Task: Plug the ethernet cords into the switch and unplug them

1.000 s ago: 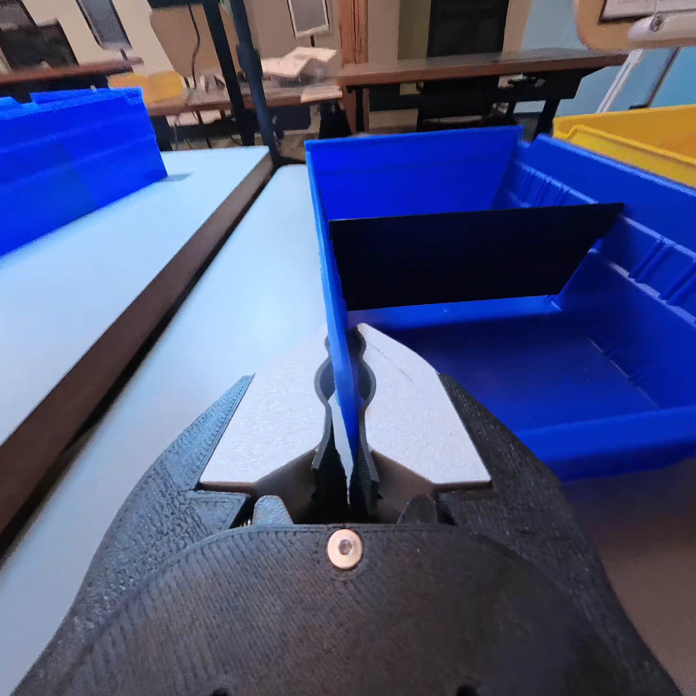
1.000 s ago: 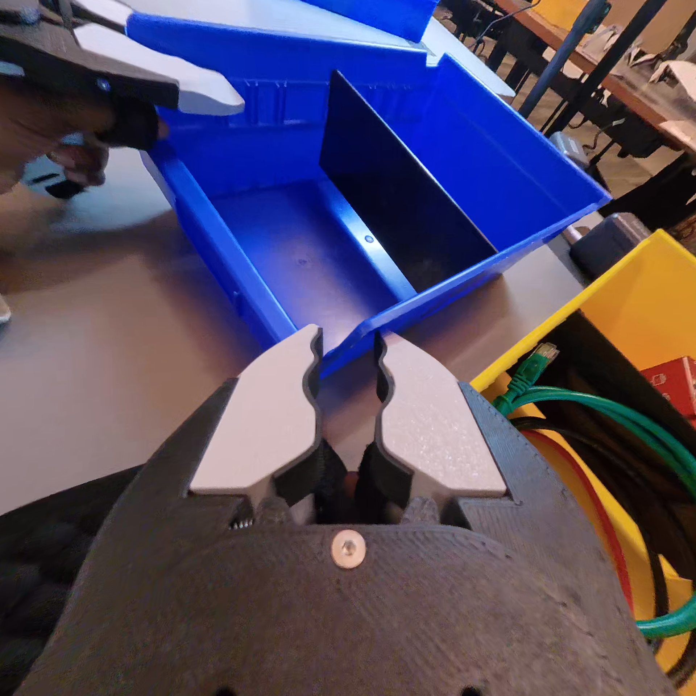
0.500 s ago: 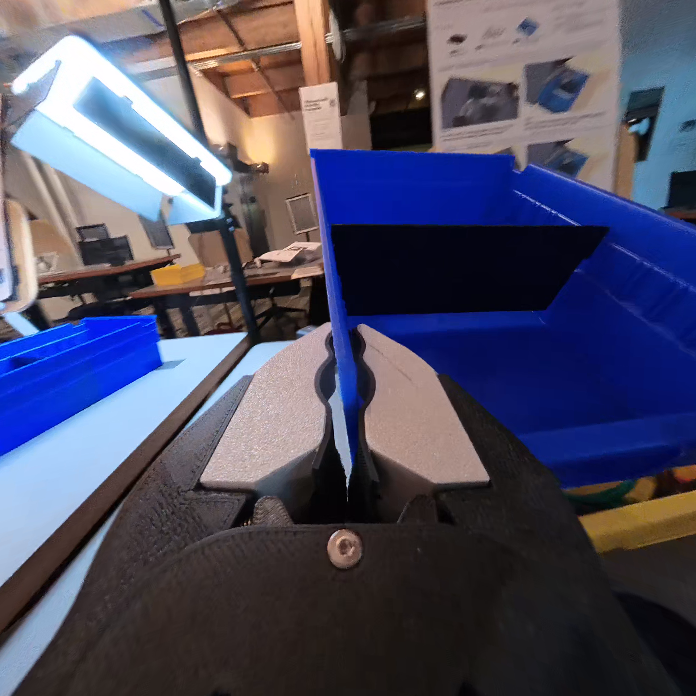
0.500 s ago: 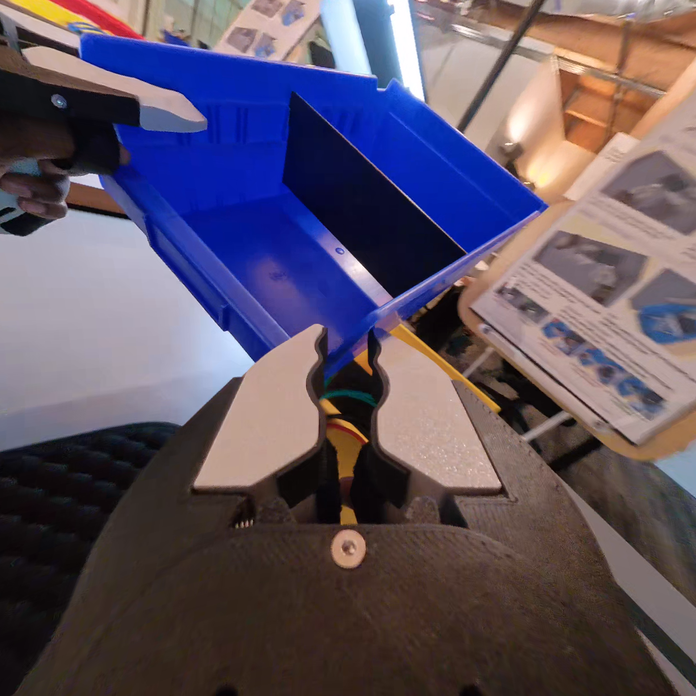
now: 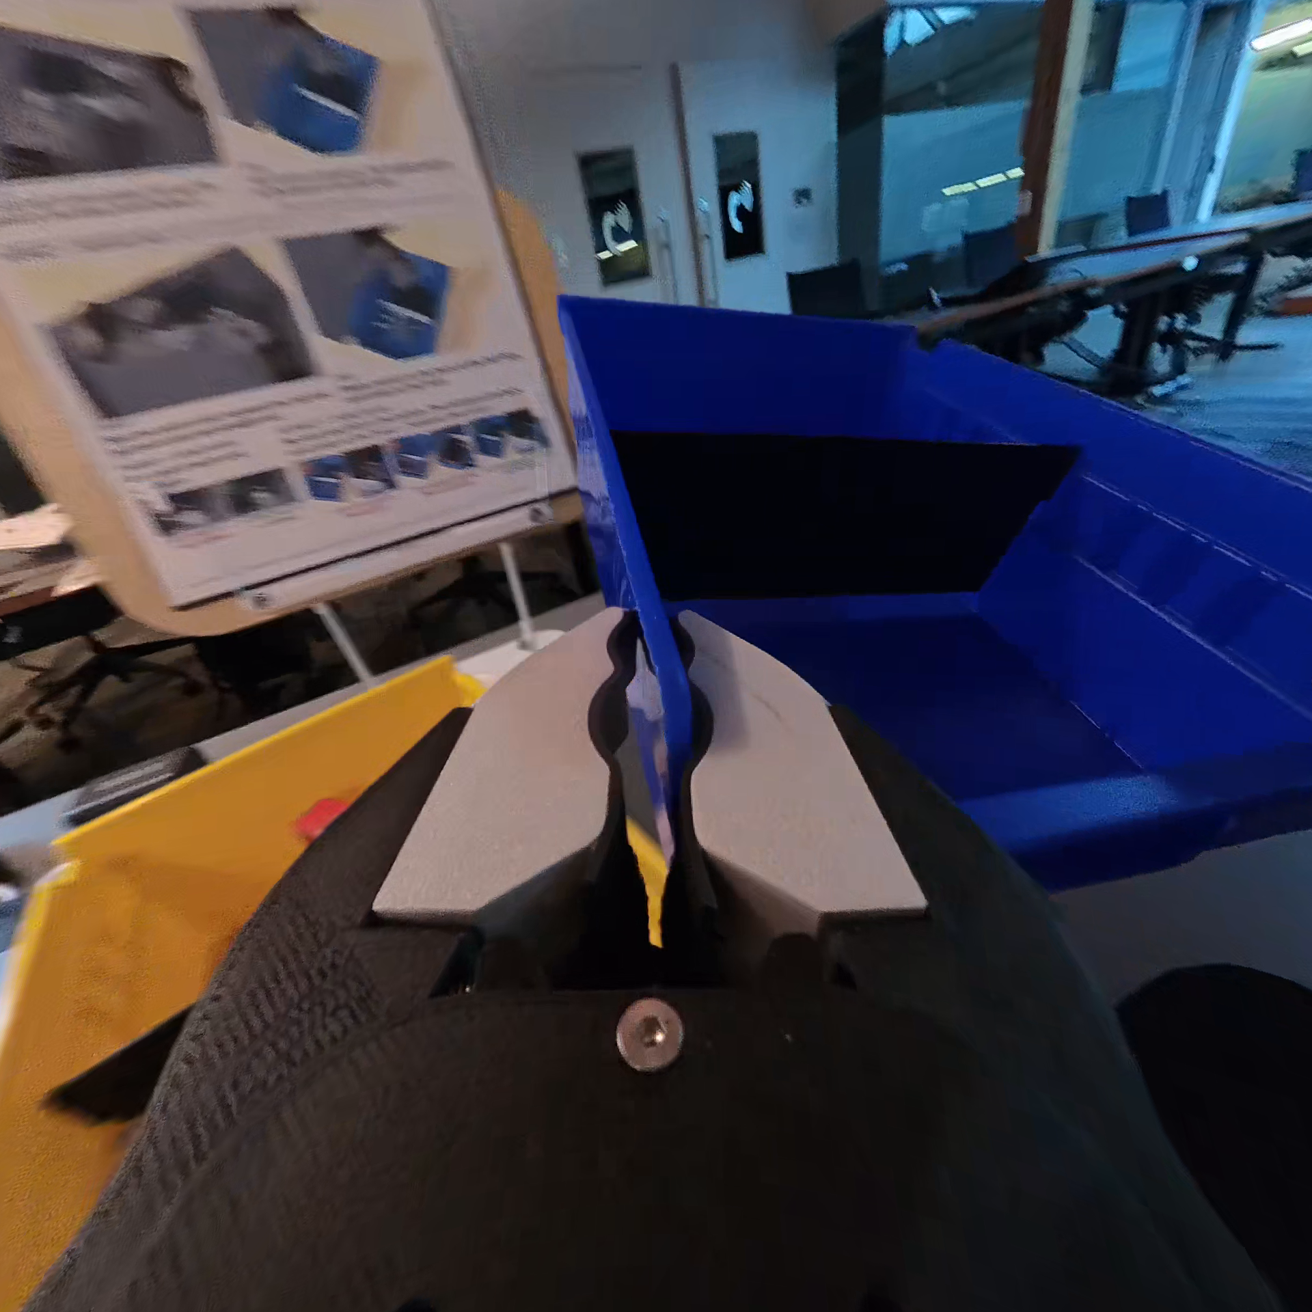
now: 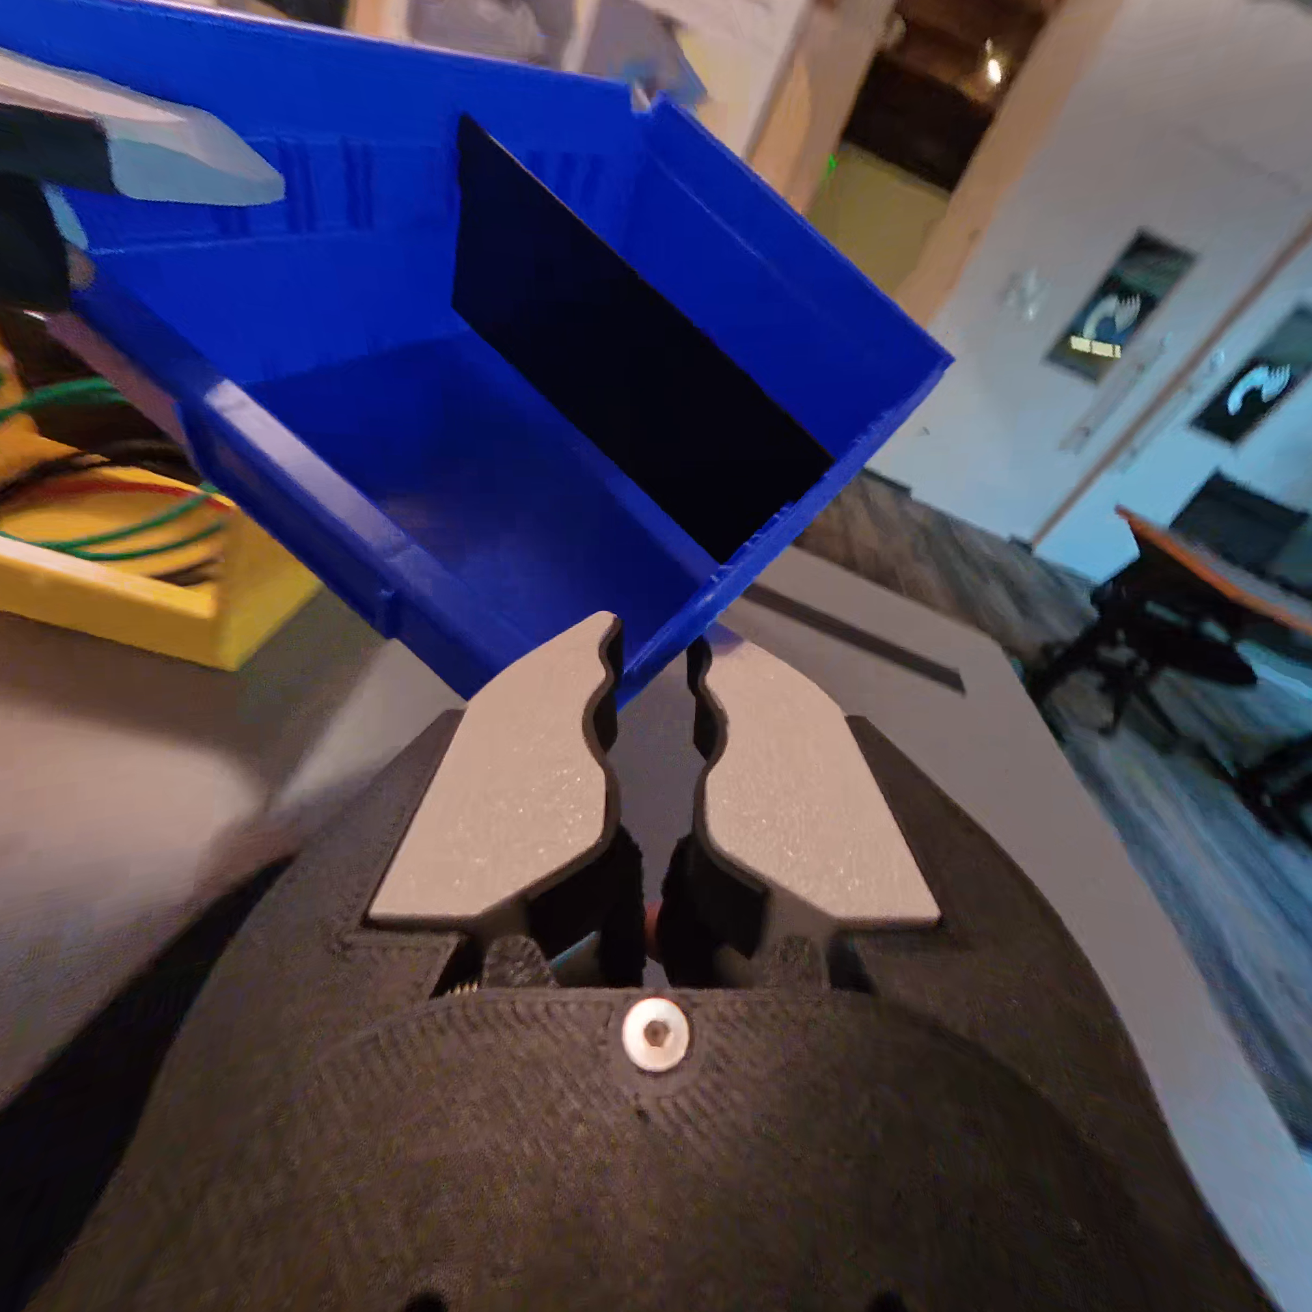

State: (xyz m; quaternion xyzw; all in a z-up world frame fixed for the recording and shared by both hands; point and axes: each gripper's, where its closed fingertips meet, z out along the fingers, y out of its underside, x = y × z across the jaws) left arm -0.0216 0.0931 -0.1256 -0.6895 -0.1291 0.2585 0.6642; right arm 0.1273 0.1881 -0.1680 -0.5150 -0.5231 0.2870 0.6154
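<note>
In the left wrist view, our left gripper (image 5: pixel 649 717) fills the lower half of the frame. Its two grey fingers (image 5: pixel 518 774) are closed on the thin side wall of the blue bin (image 5: pixel 923 369), which rises from the centre toward the upper right. A black divider (image 5: pixel 816 511) stands across the inside of the bin, and the near compartment looks empty. At lower left we see the yellow bin (image 5: pixel 177 873), with a small red thing (image 5: pixel 319 816) in it that is too blurred to name. A poster board (image 5: pixel 270 298) stands at upper left.

In the right wrist view, our right gripper (image 6: pixel 653 703) is at lower centre. Its fingers hold the near corner of the blue bin between them; a narrow gap shows lower down, so we judge they grip only at the tips. The left gripper appears at the upper left, on the far wall. The bin seems lifted and tilted above the table (image 6: pixel 887 639). The ethernet cords (image 6: pixel 142 525), green, red and black, lie in the yellow bin at middle left. We cannot see the switch in either view.

We think the step in hand is to carry the blue bin aside. To do it well, we should keep both grips firm, move the two hands together so the thin wall does not twist, and set the bin down flat before we open the fingers.
</note>
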